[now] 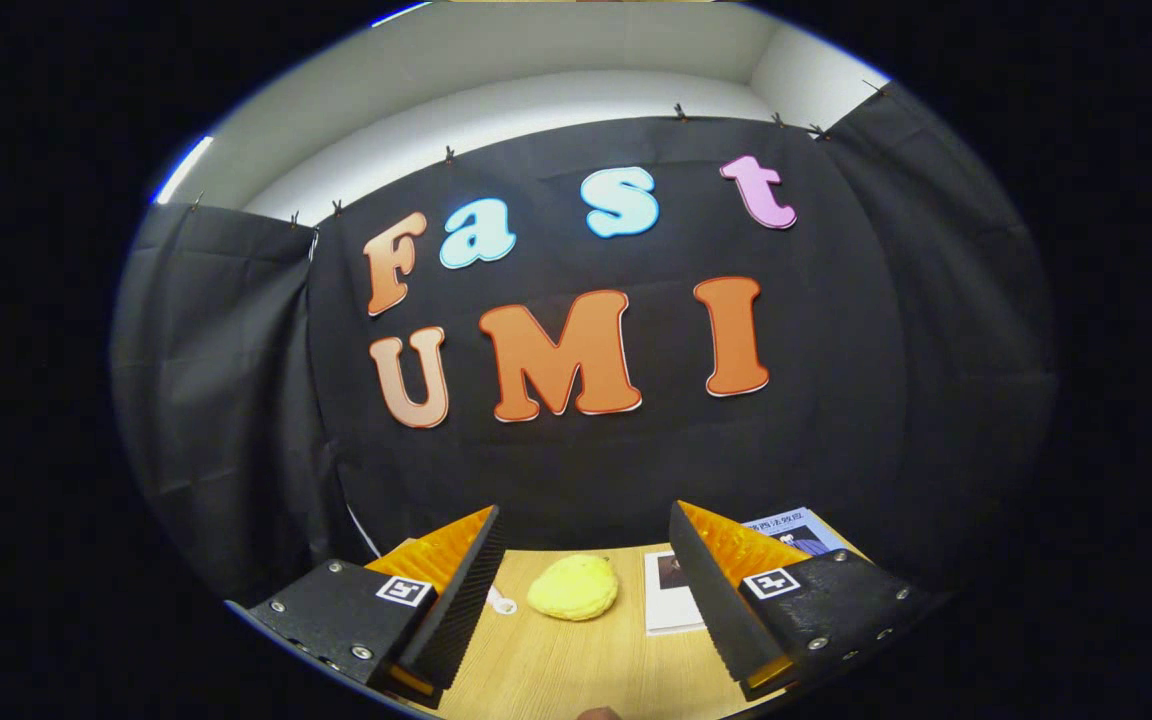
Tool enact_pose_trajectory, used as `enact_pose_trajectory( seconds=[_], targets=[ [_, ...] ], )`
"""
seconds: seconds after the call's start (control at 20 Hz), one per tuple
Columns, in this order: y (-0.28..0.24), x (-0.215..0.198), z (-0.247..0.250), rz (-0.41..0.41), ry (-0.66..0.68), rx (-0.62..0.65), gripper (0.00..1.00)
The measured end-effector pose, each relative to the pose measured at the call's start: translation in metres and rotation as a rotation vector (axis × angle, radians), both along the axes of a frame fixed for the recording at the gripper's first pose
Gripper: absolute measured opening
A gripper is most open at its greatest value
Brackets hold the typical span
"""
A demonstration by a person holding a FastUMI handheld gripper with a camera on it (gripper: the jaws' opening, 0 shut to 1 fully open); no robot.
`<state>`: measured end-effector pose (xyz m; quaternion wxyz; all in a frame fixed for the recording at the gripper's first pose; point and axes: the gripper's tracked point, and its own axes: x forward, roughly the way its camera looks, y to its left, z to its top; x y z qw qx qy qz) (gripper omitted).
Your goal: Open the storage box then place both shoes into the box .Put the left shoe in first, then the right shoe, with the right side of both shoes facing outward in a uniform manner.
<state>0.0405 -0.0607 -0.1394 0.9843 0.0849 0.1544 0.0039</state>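
My gripper [586, 545] is held level and looks toward the booth's back wall, its two fingers [461, 590] spread wide apart with nothing between them. Beyond and between the fingertips a soft yellow lump [573, 587] lies on the light wooden table [576, 670]; I cannot tell whether it is a shoe. A small white object [502, 603] rests beside the left finger.
A white printed sheet [671, 592] lies flat just inside the right finger, and a blue-covered booklet [798, 527] sits behind that finger near the wall. The black cloth wall closes off the table's far edge.
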Motion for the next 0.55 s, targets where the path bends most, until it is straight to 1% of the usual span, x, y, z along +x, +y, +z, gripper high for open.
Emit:
enact_pose_trajectory(
  seconds=[0.2, 0.55],
  targets=[
    [-0.024, 0.001, 0.008, -0.023, -0.055, -0.008, 0.97],
    [-0.036, -0.001, 0.022, -0.021, -0.148, -0.053, 0.97]
  ],
)
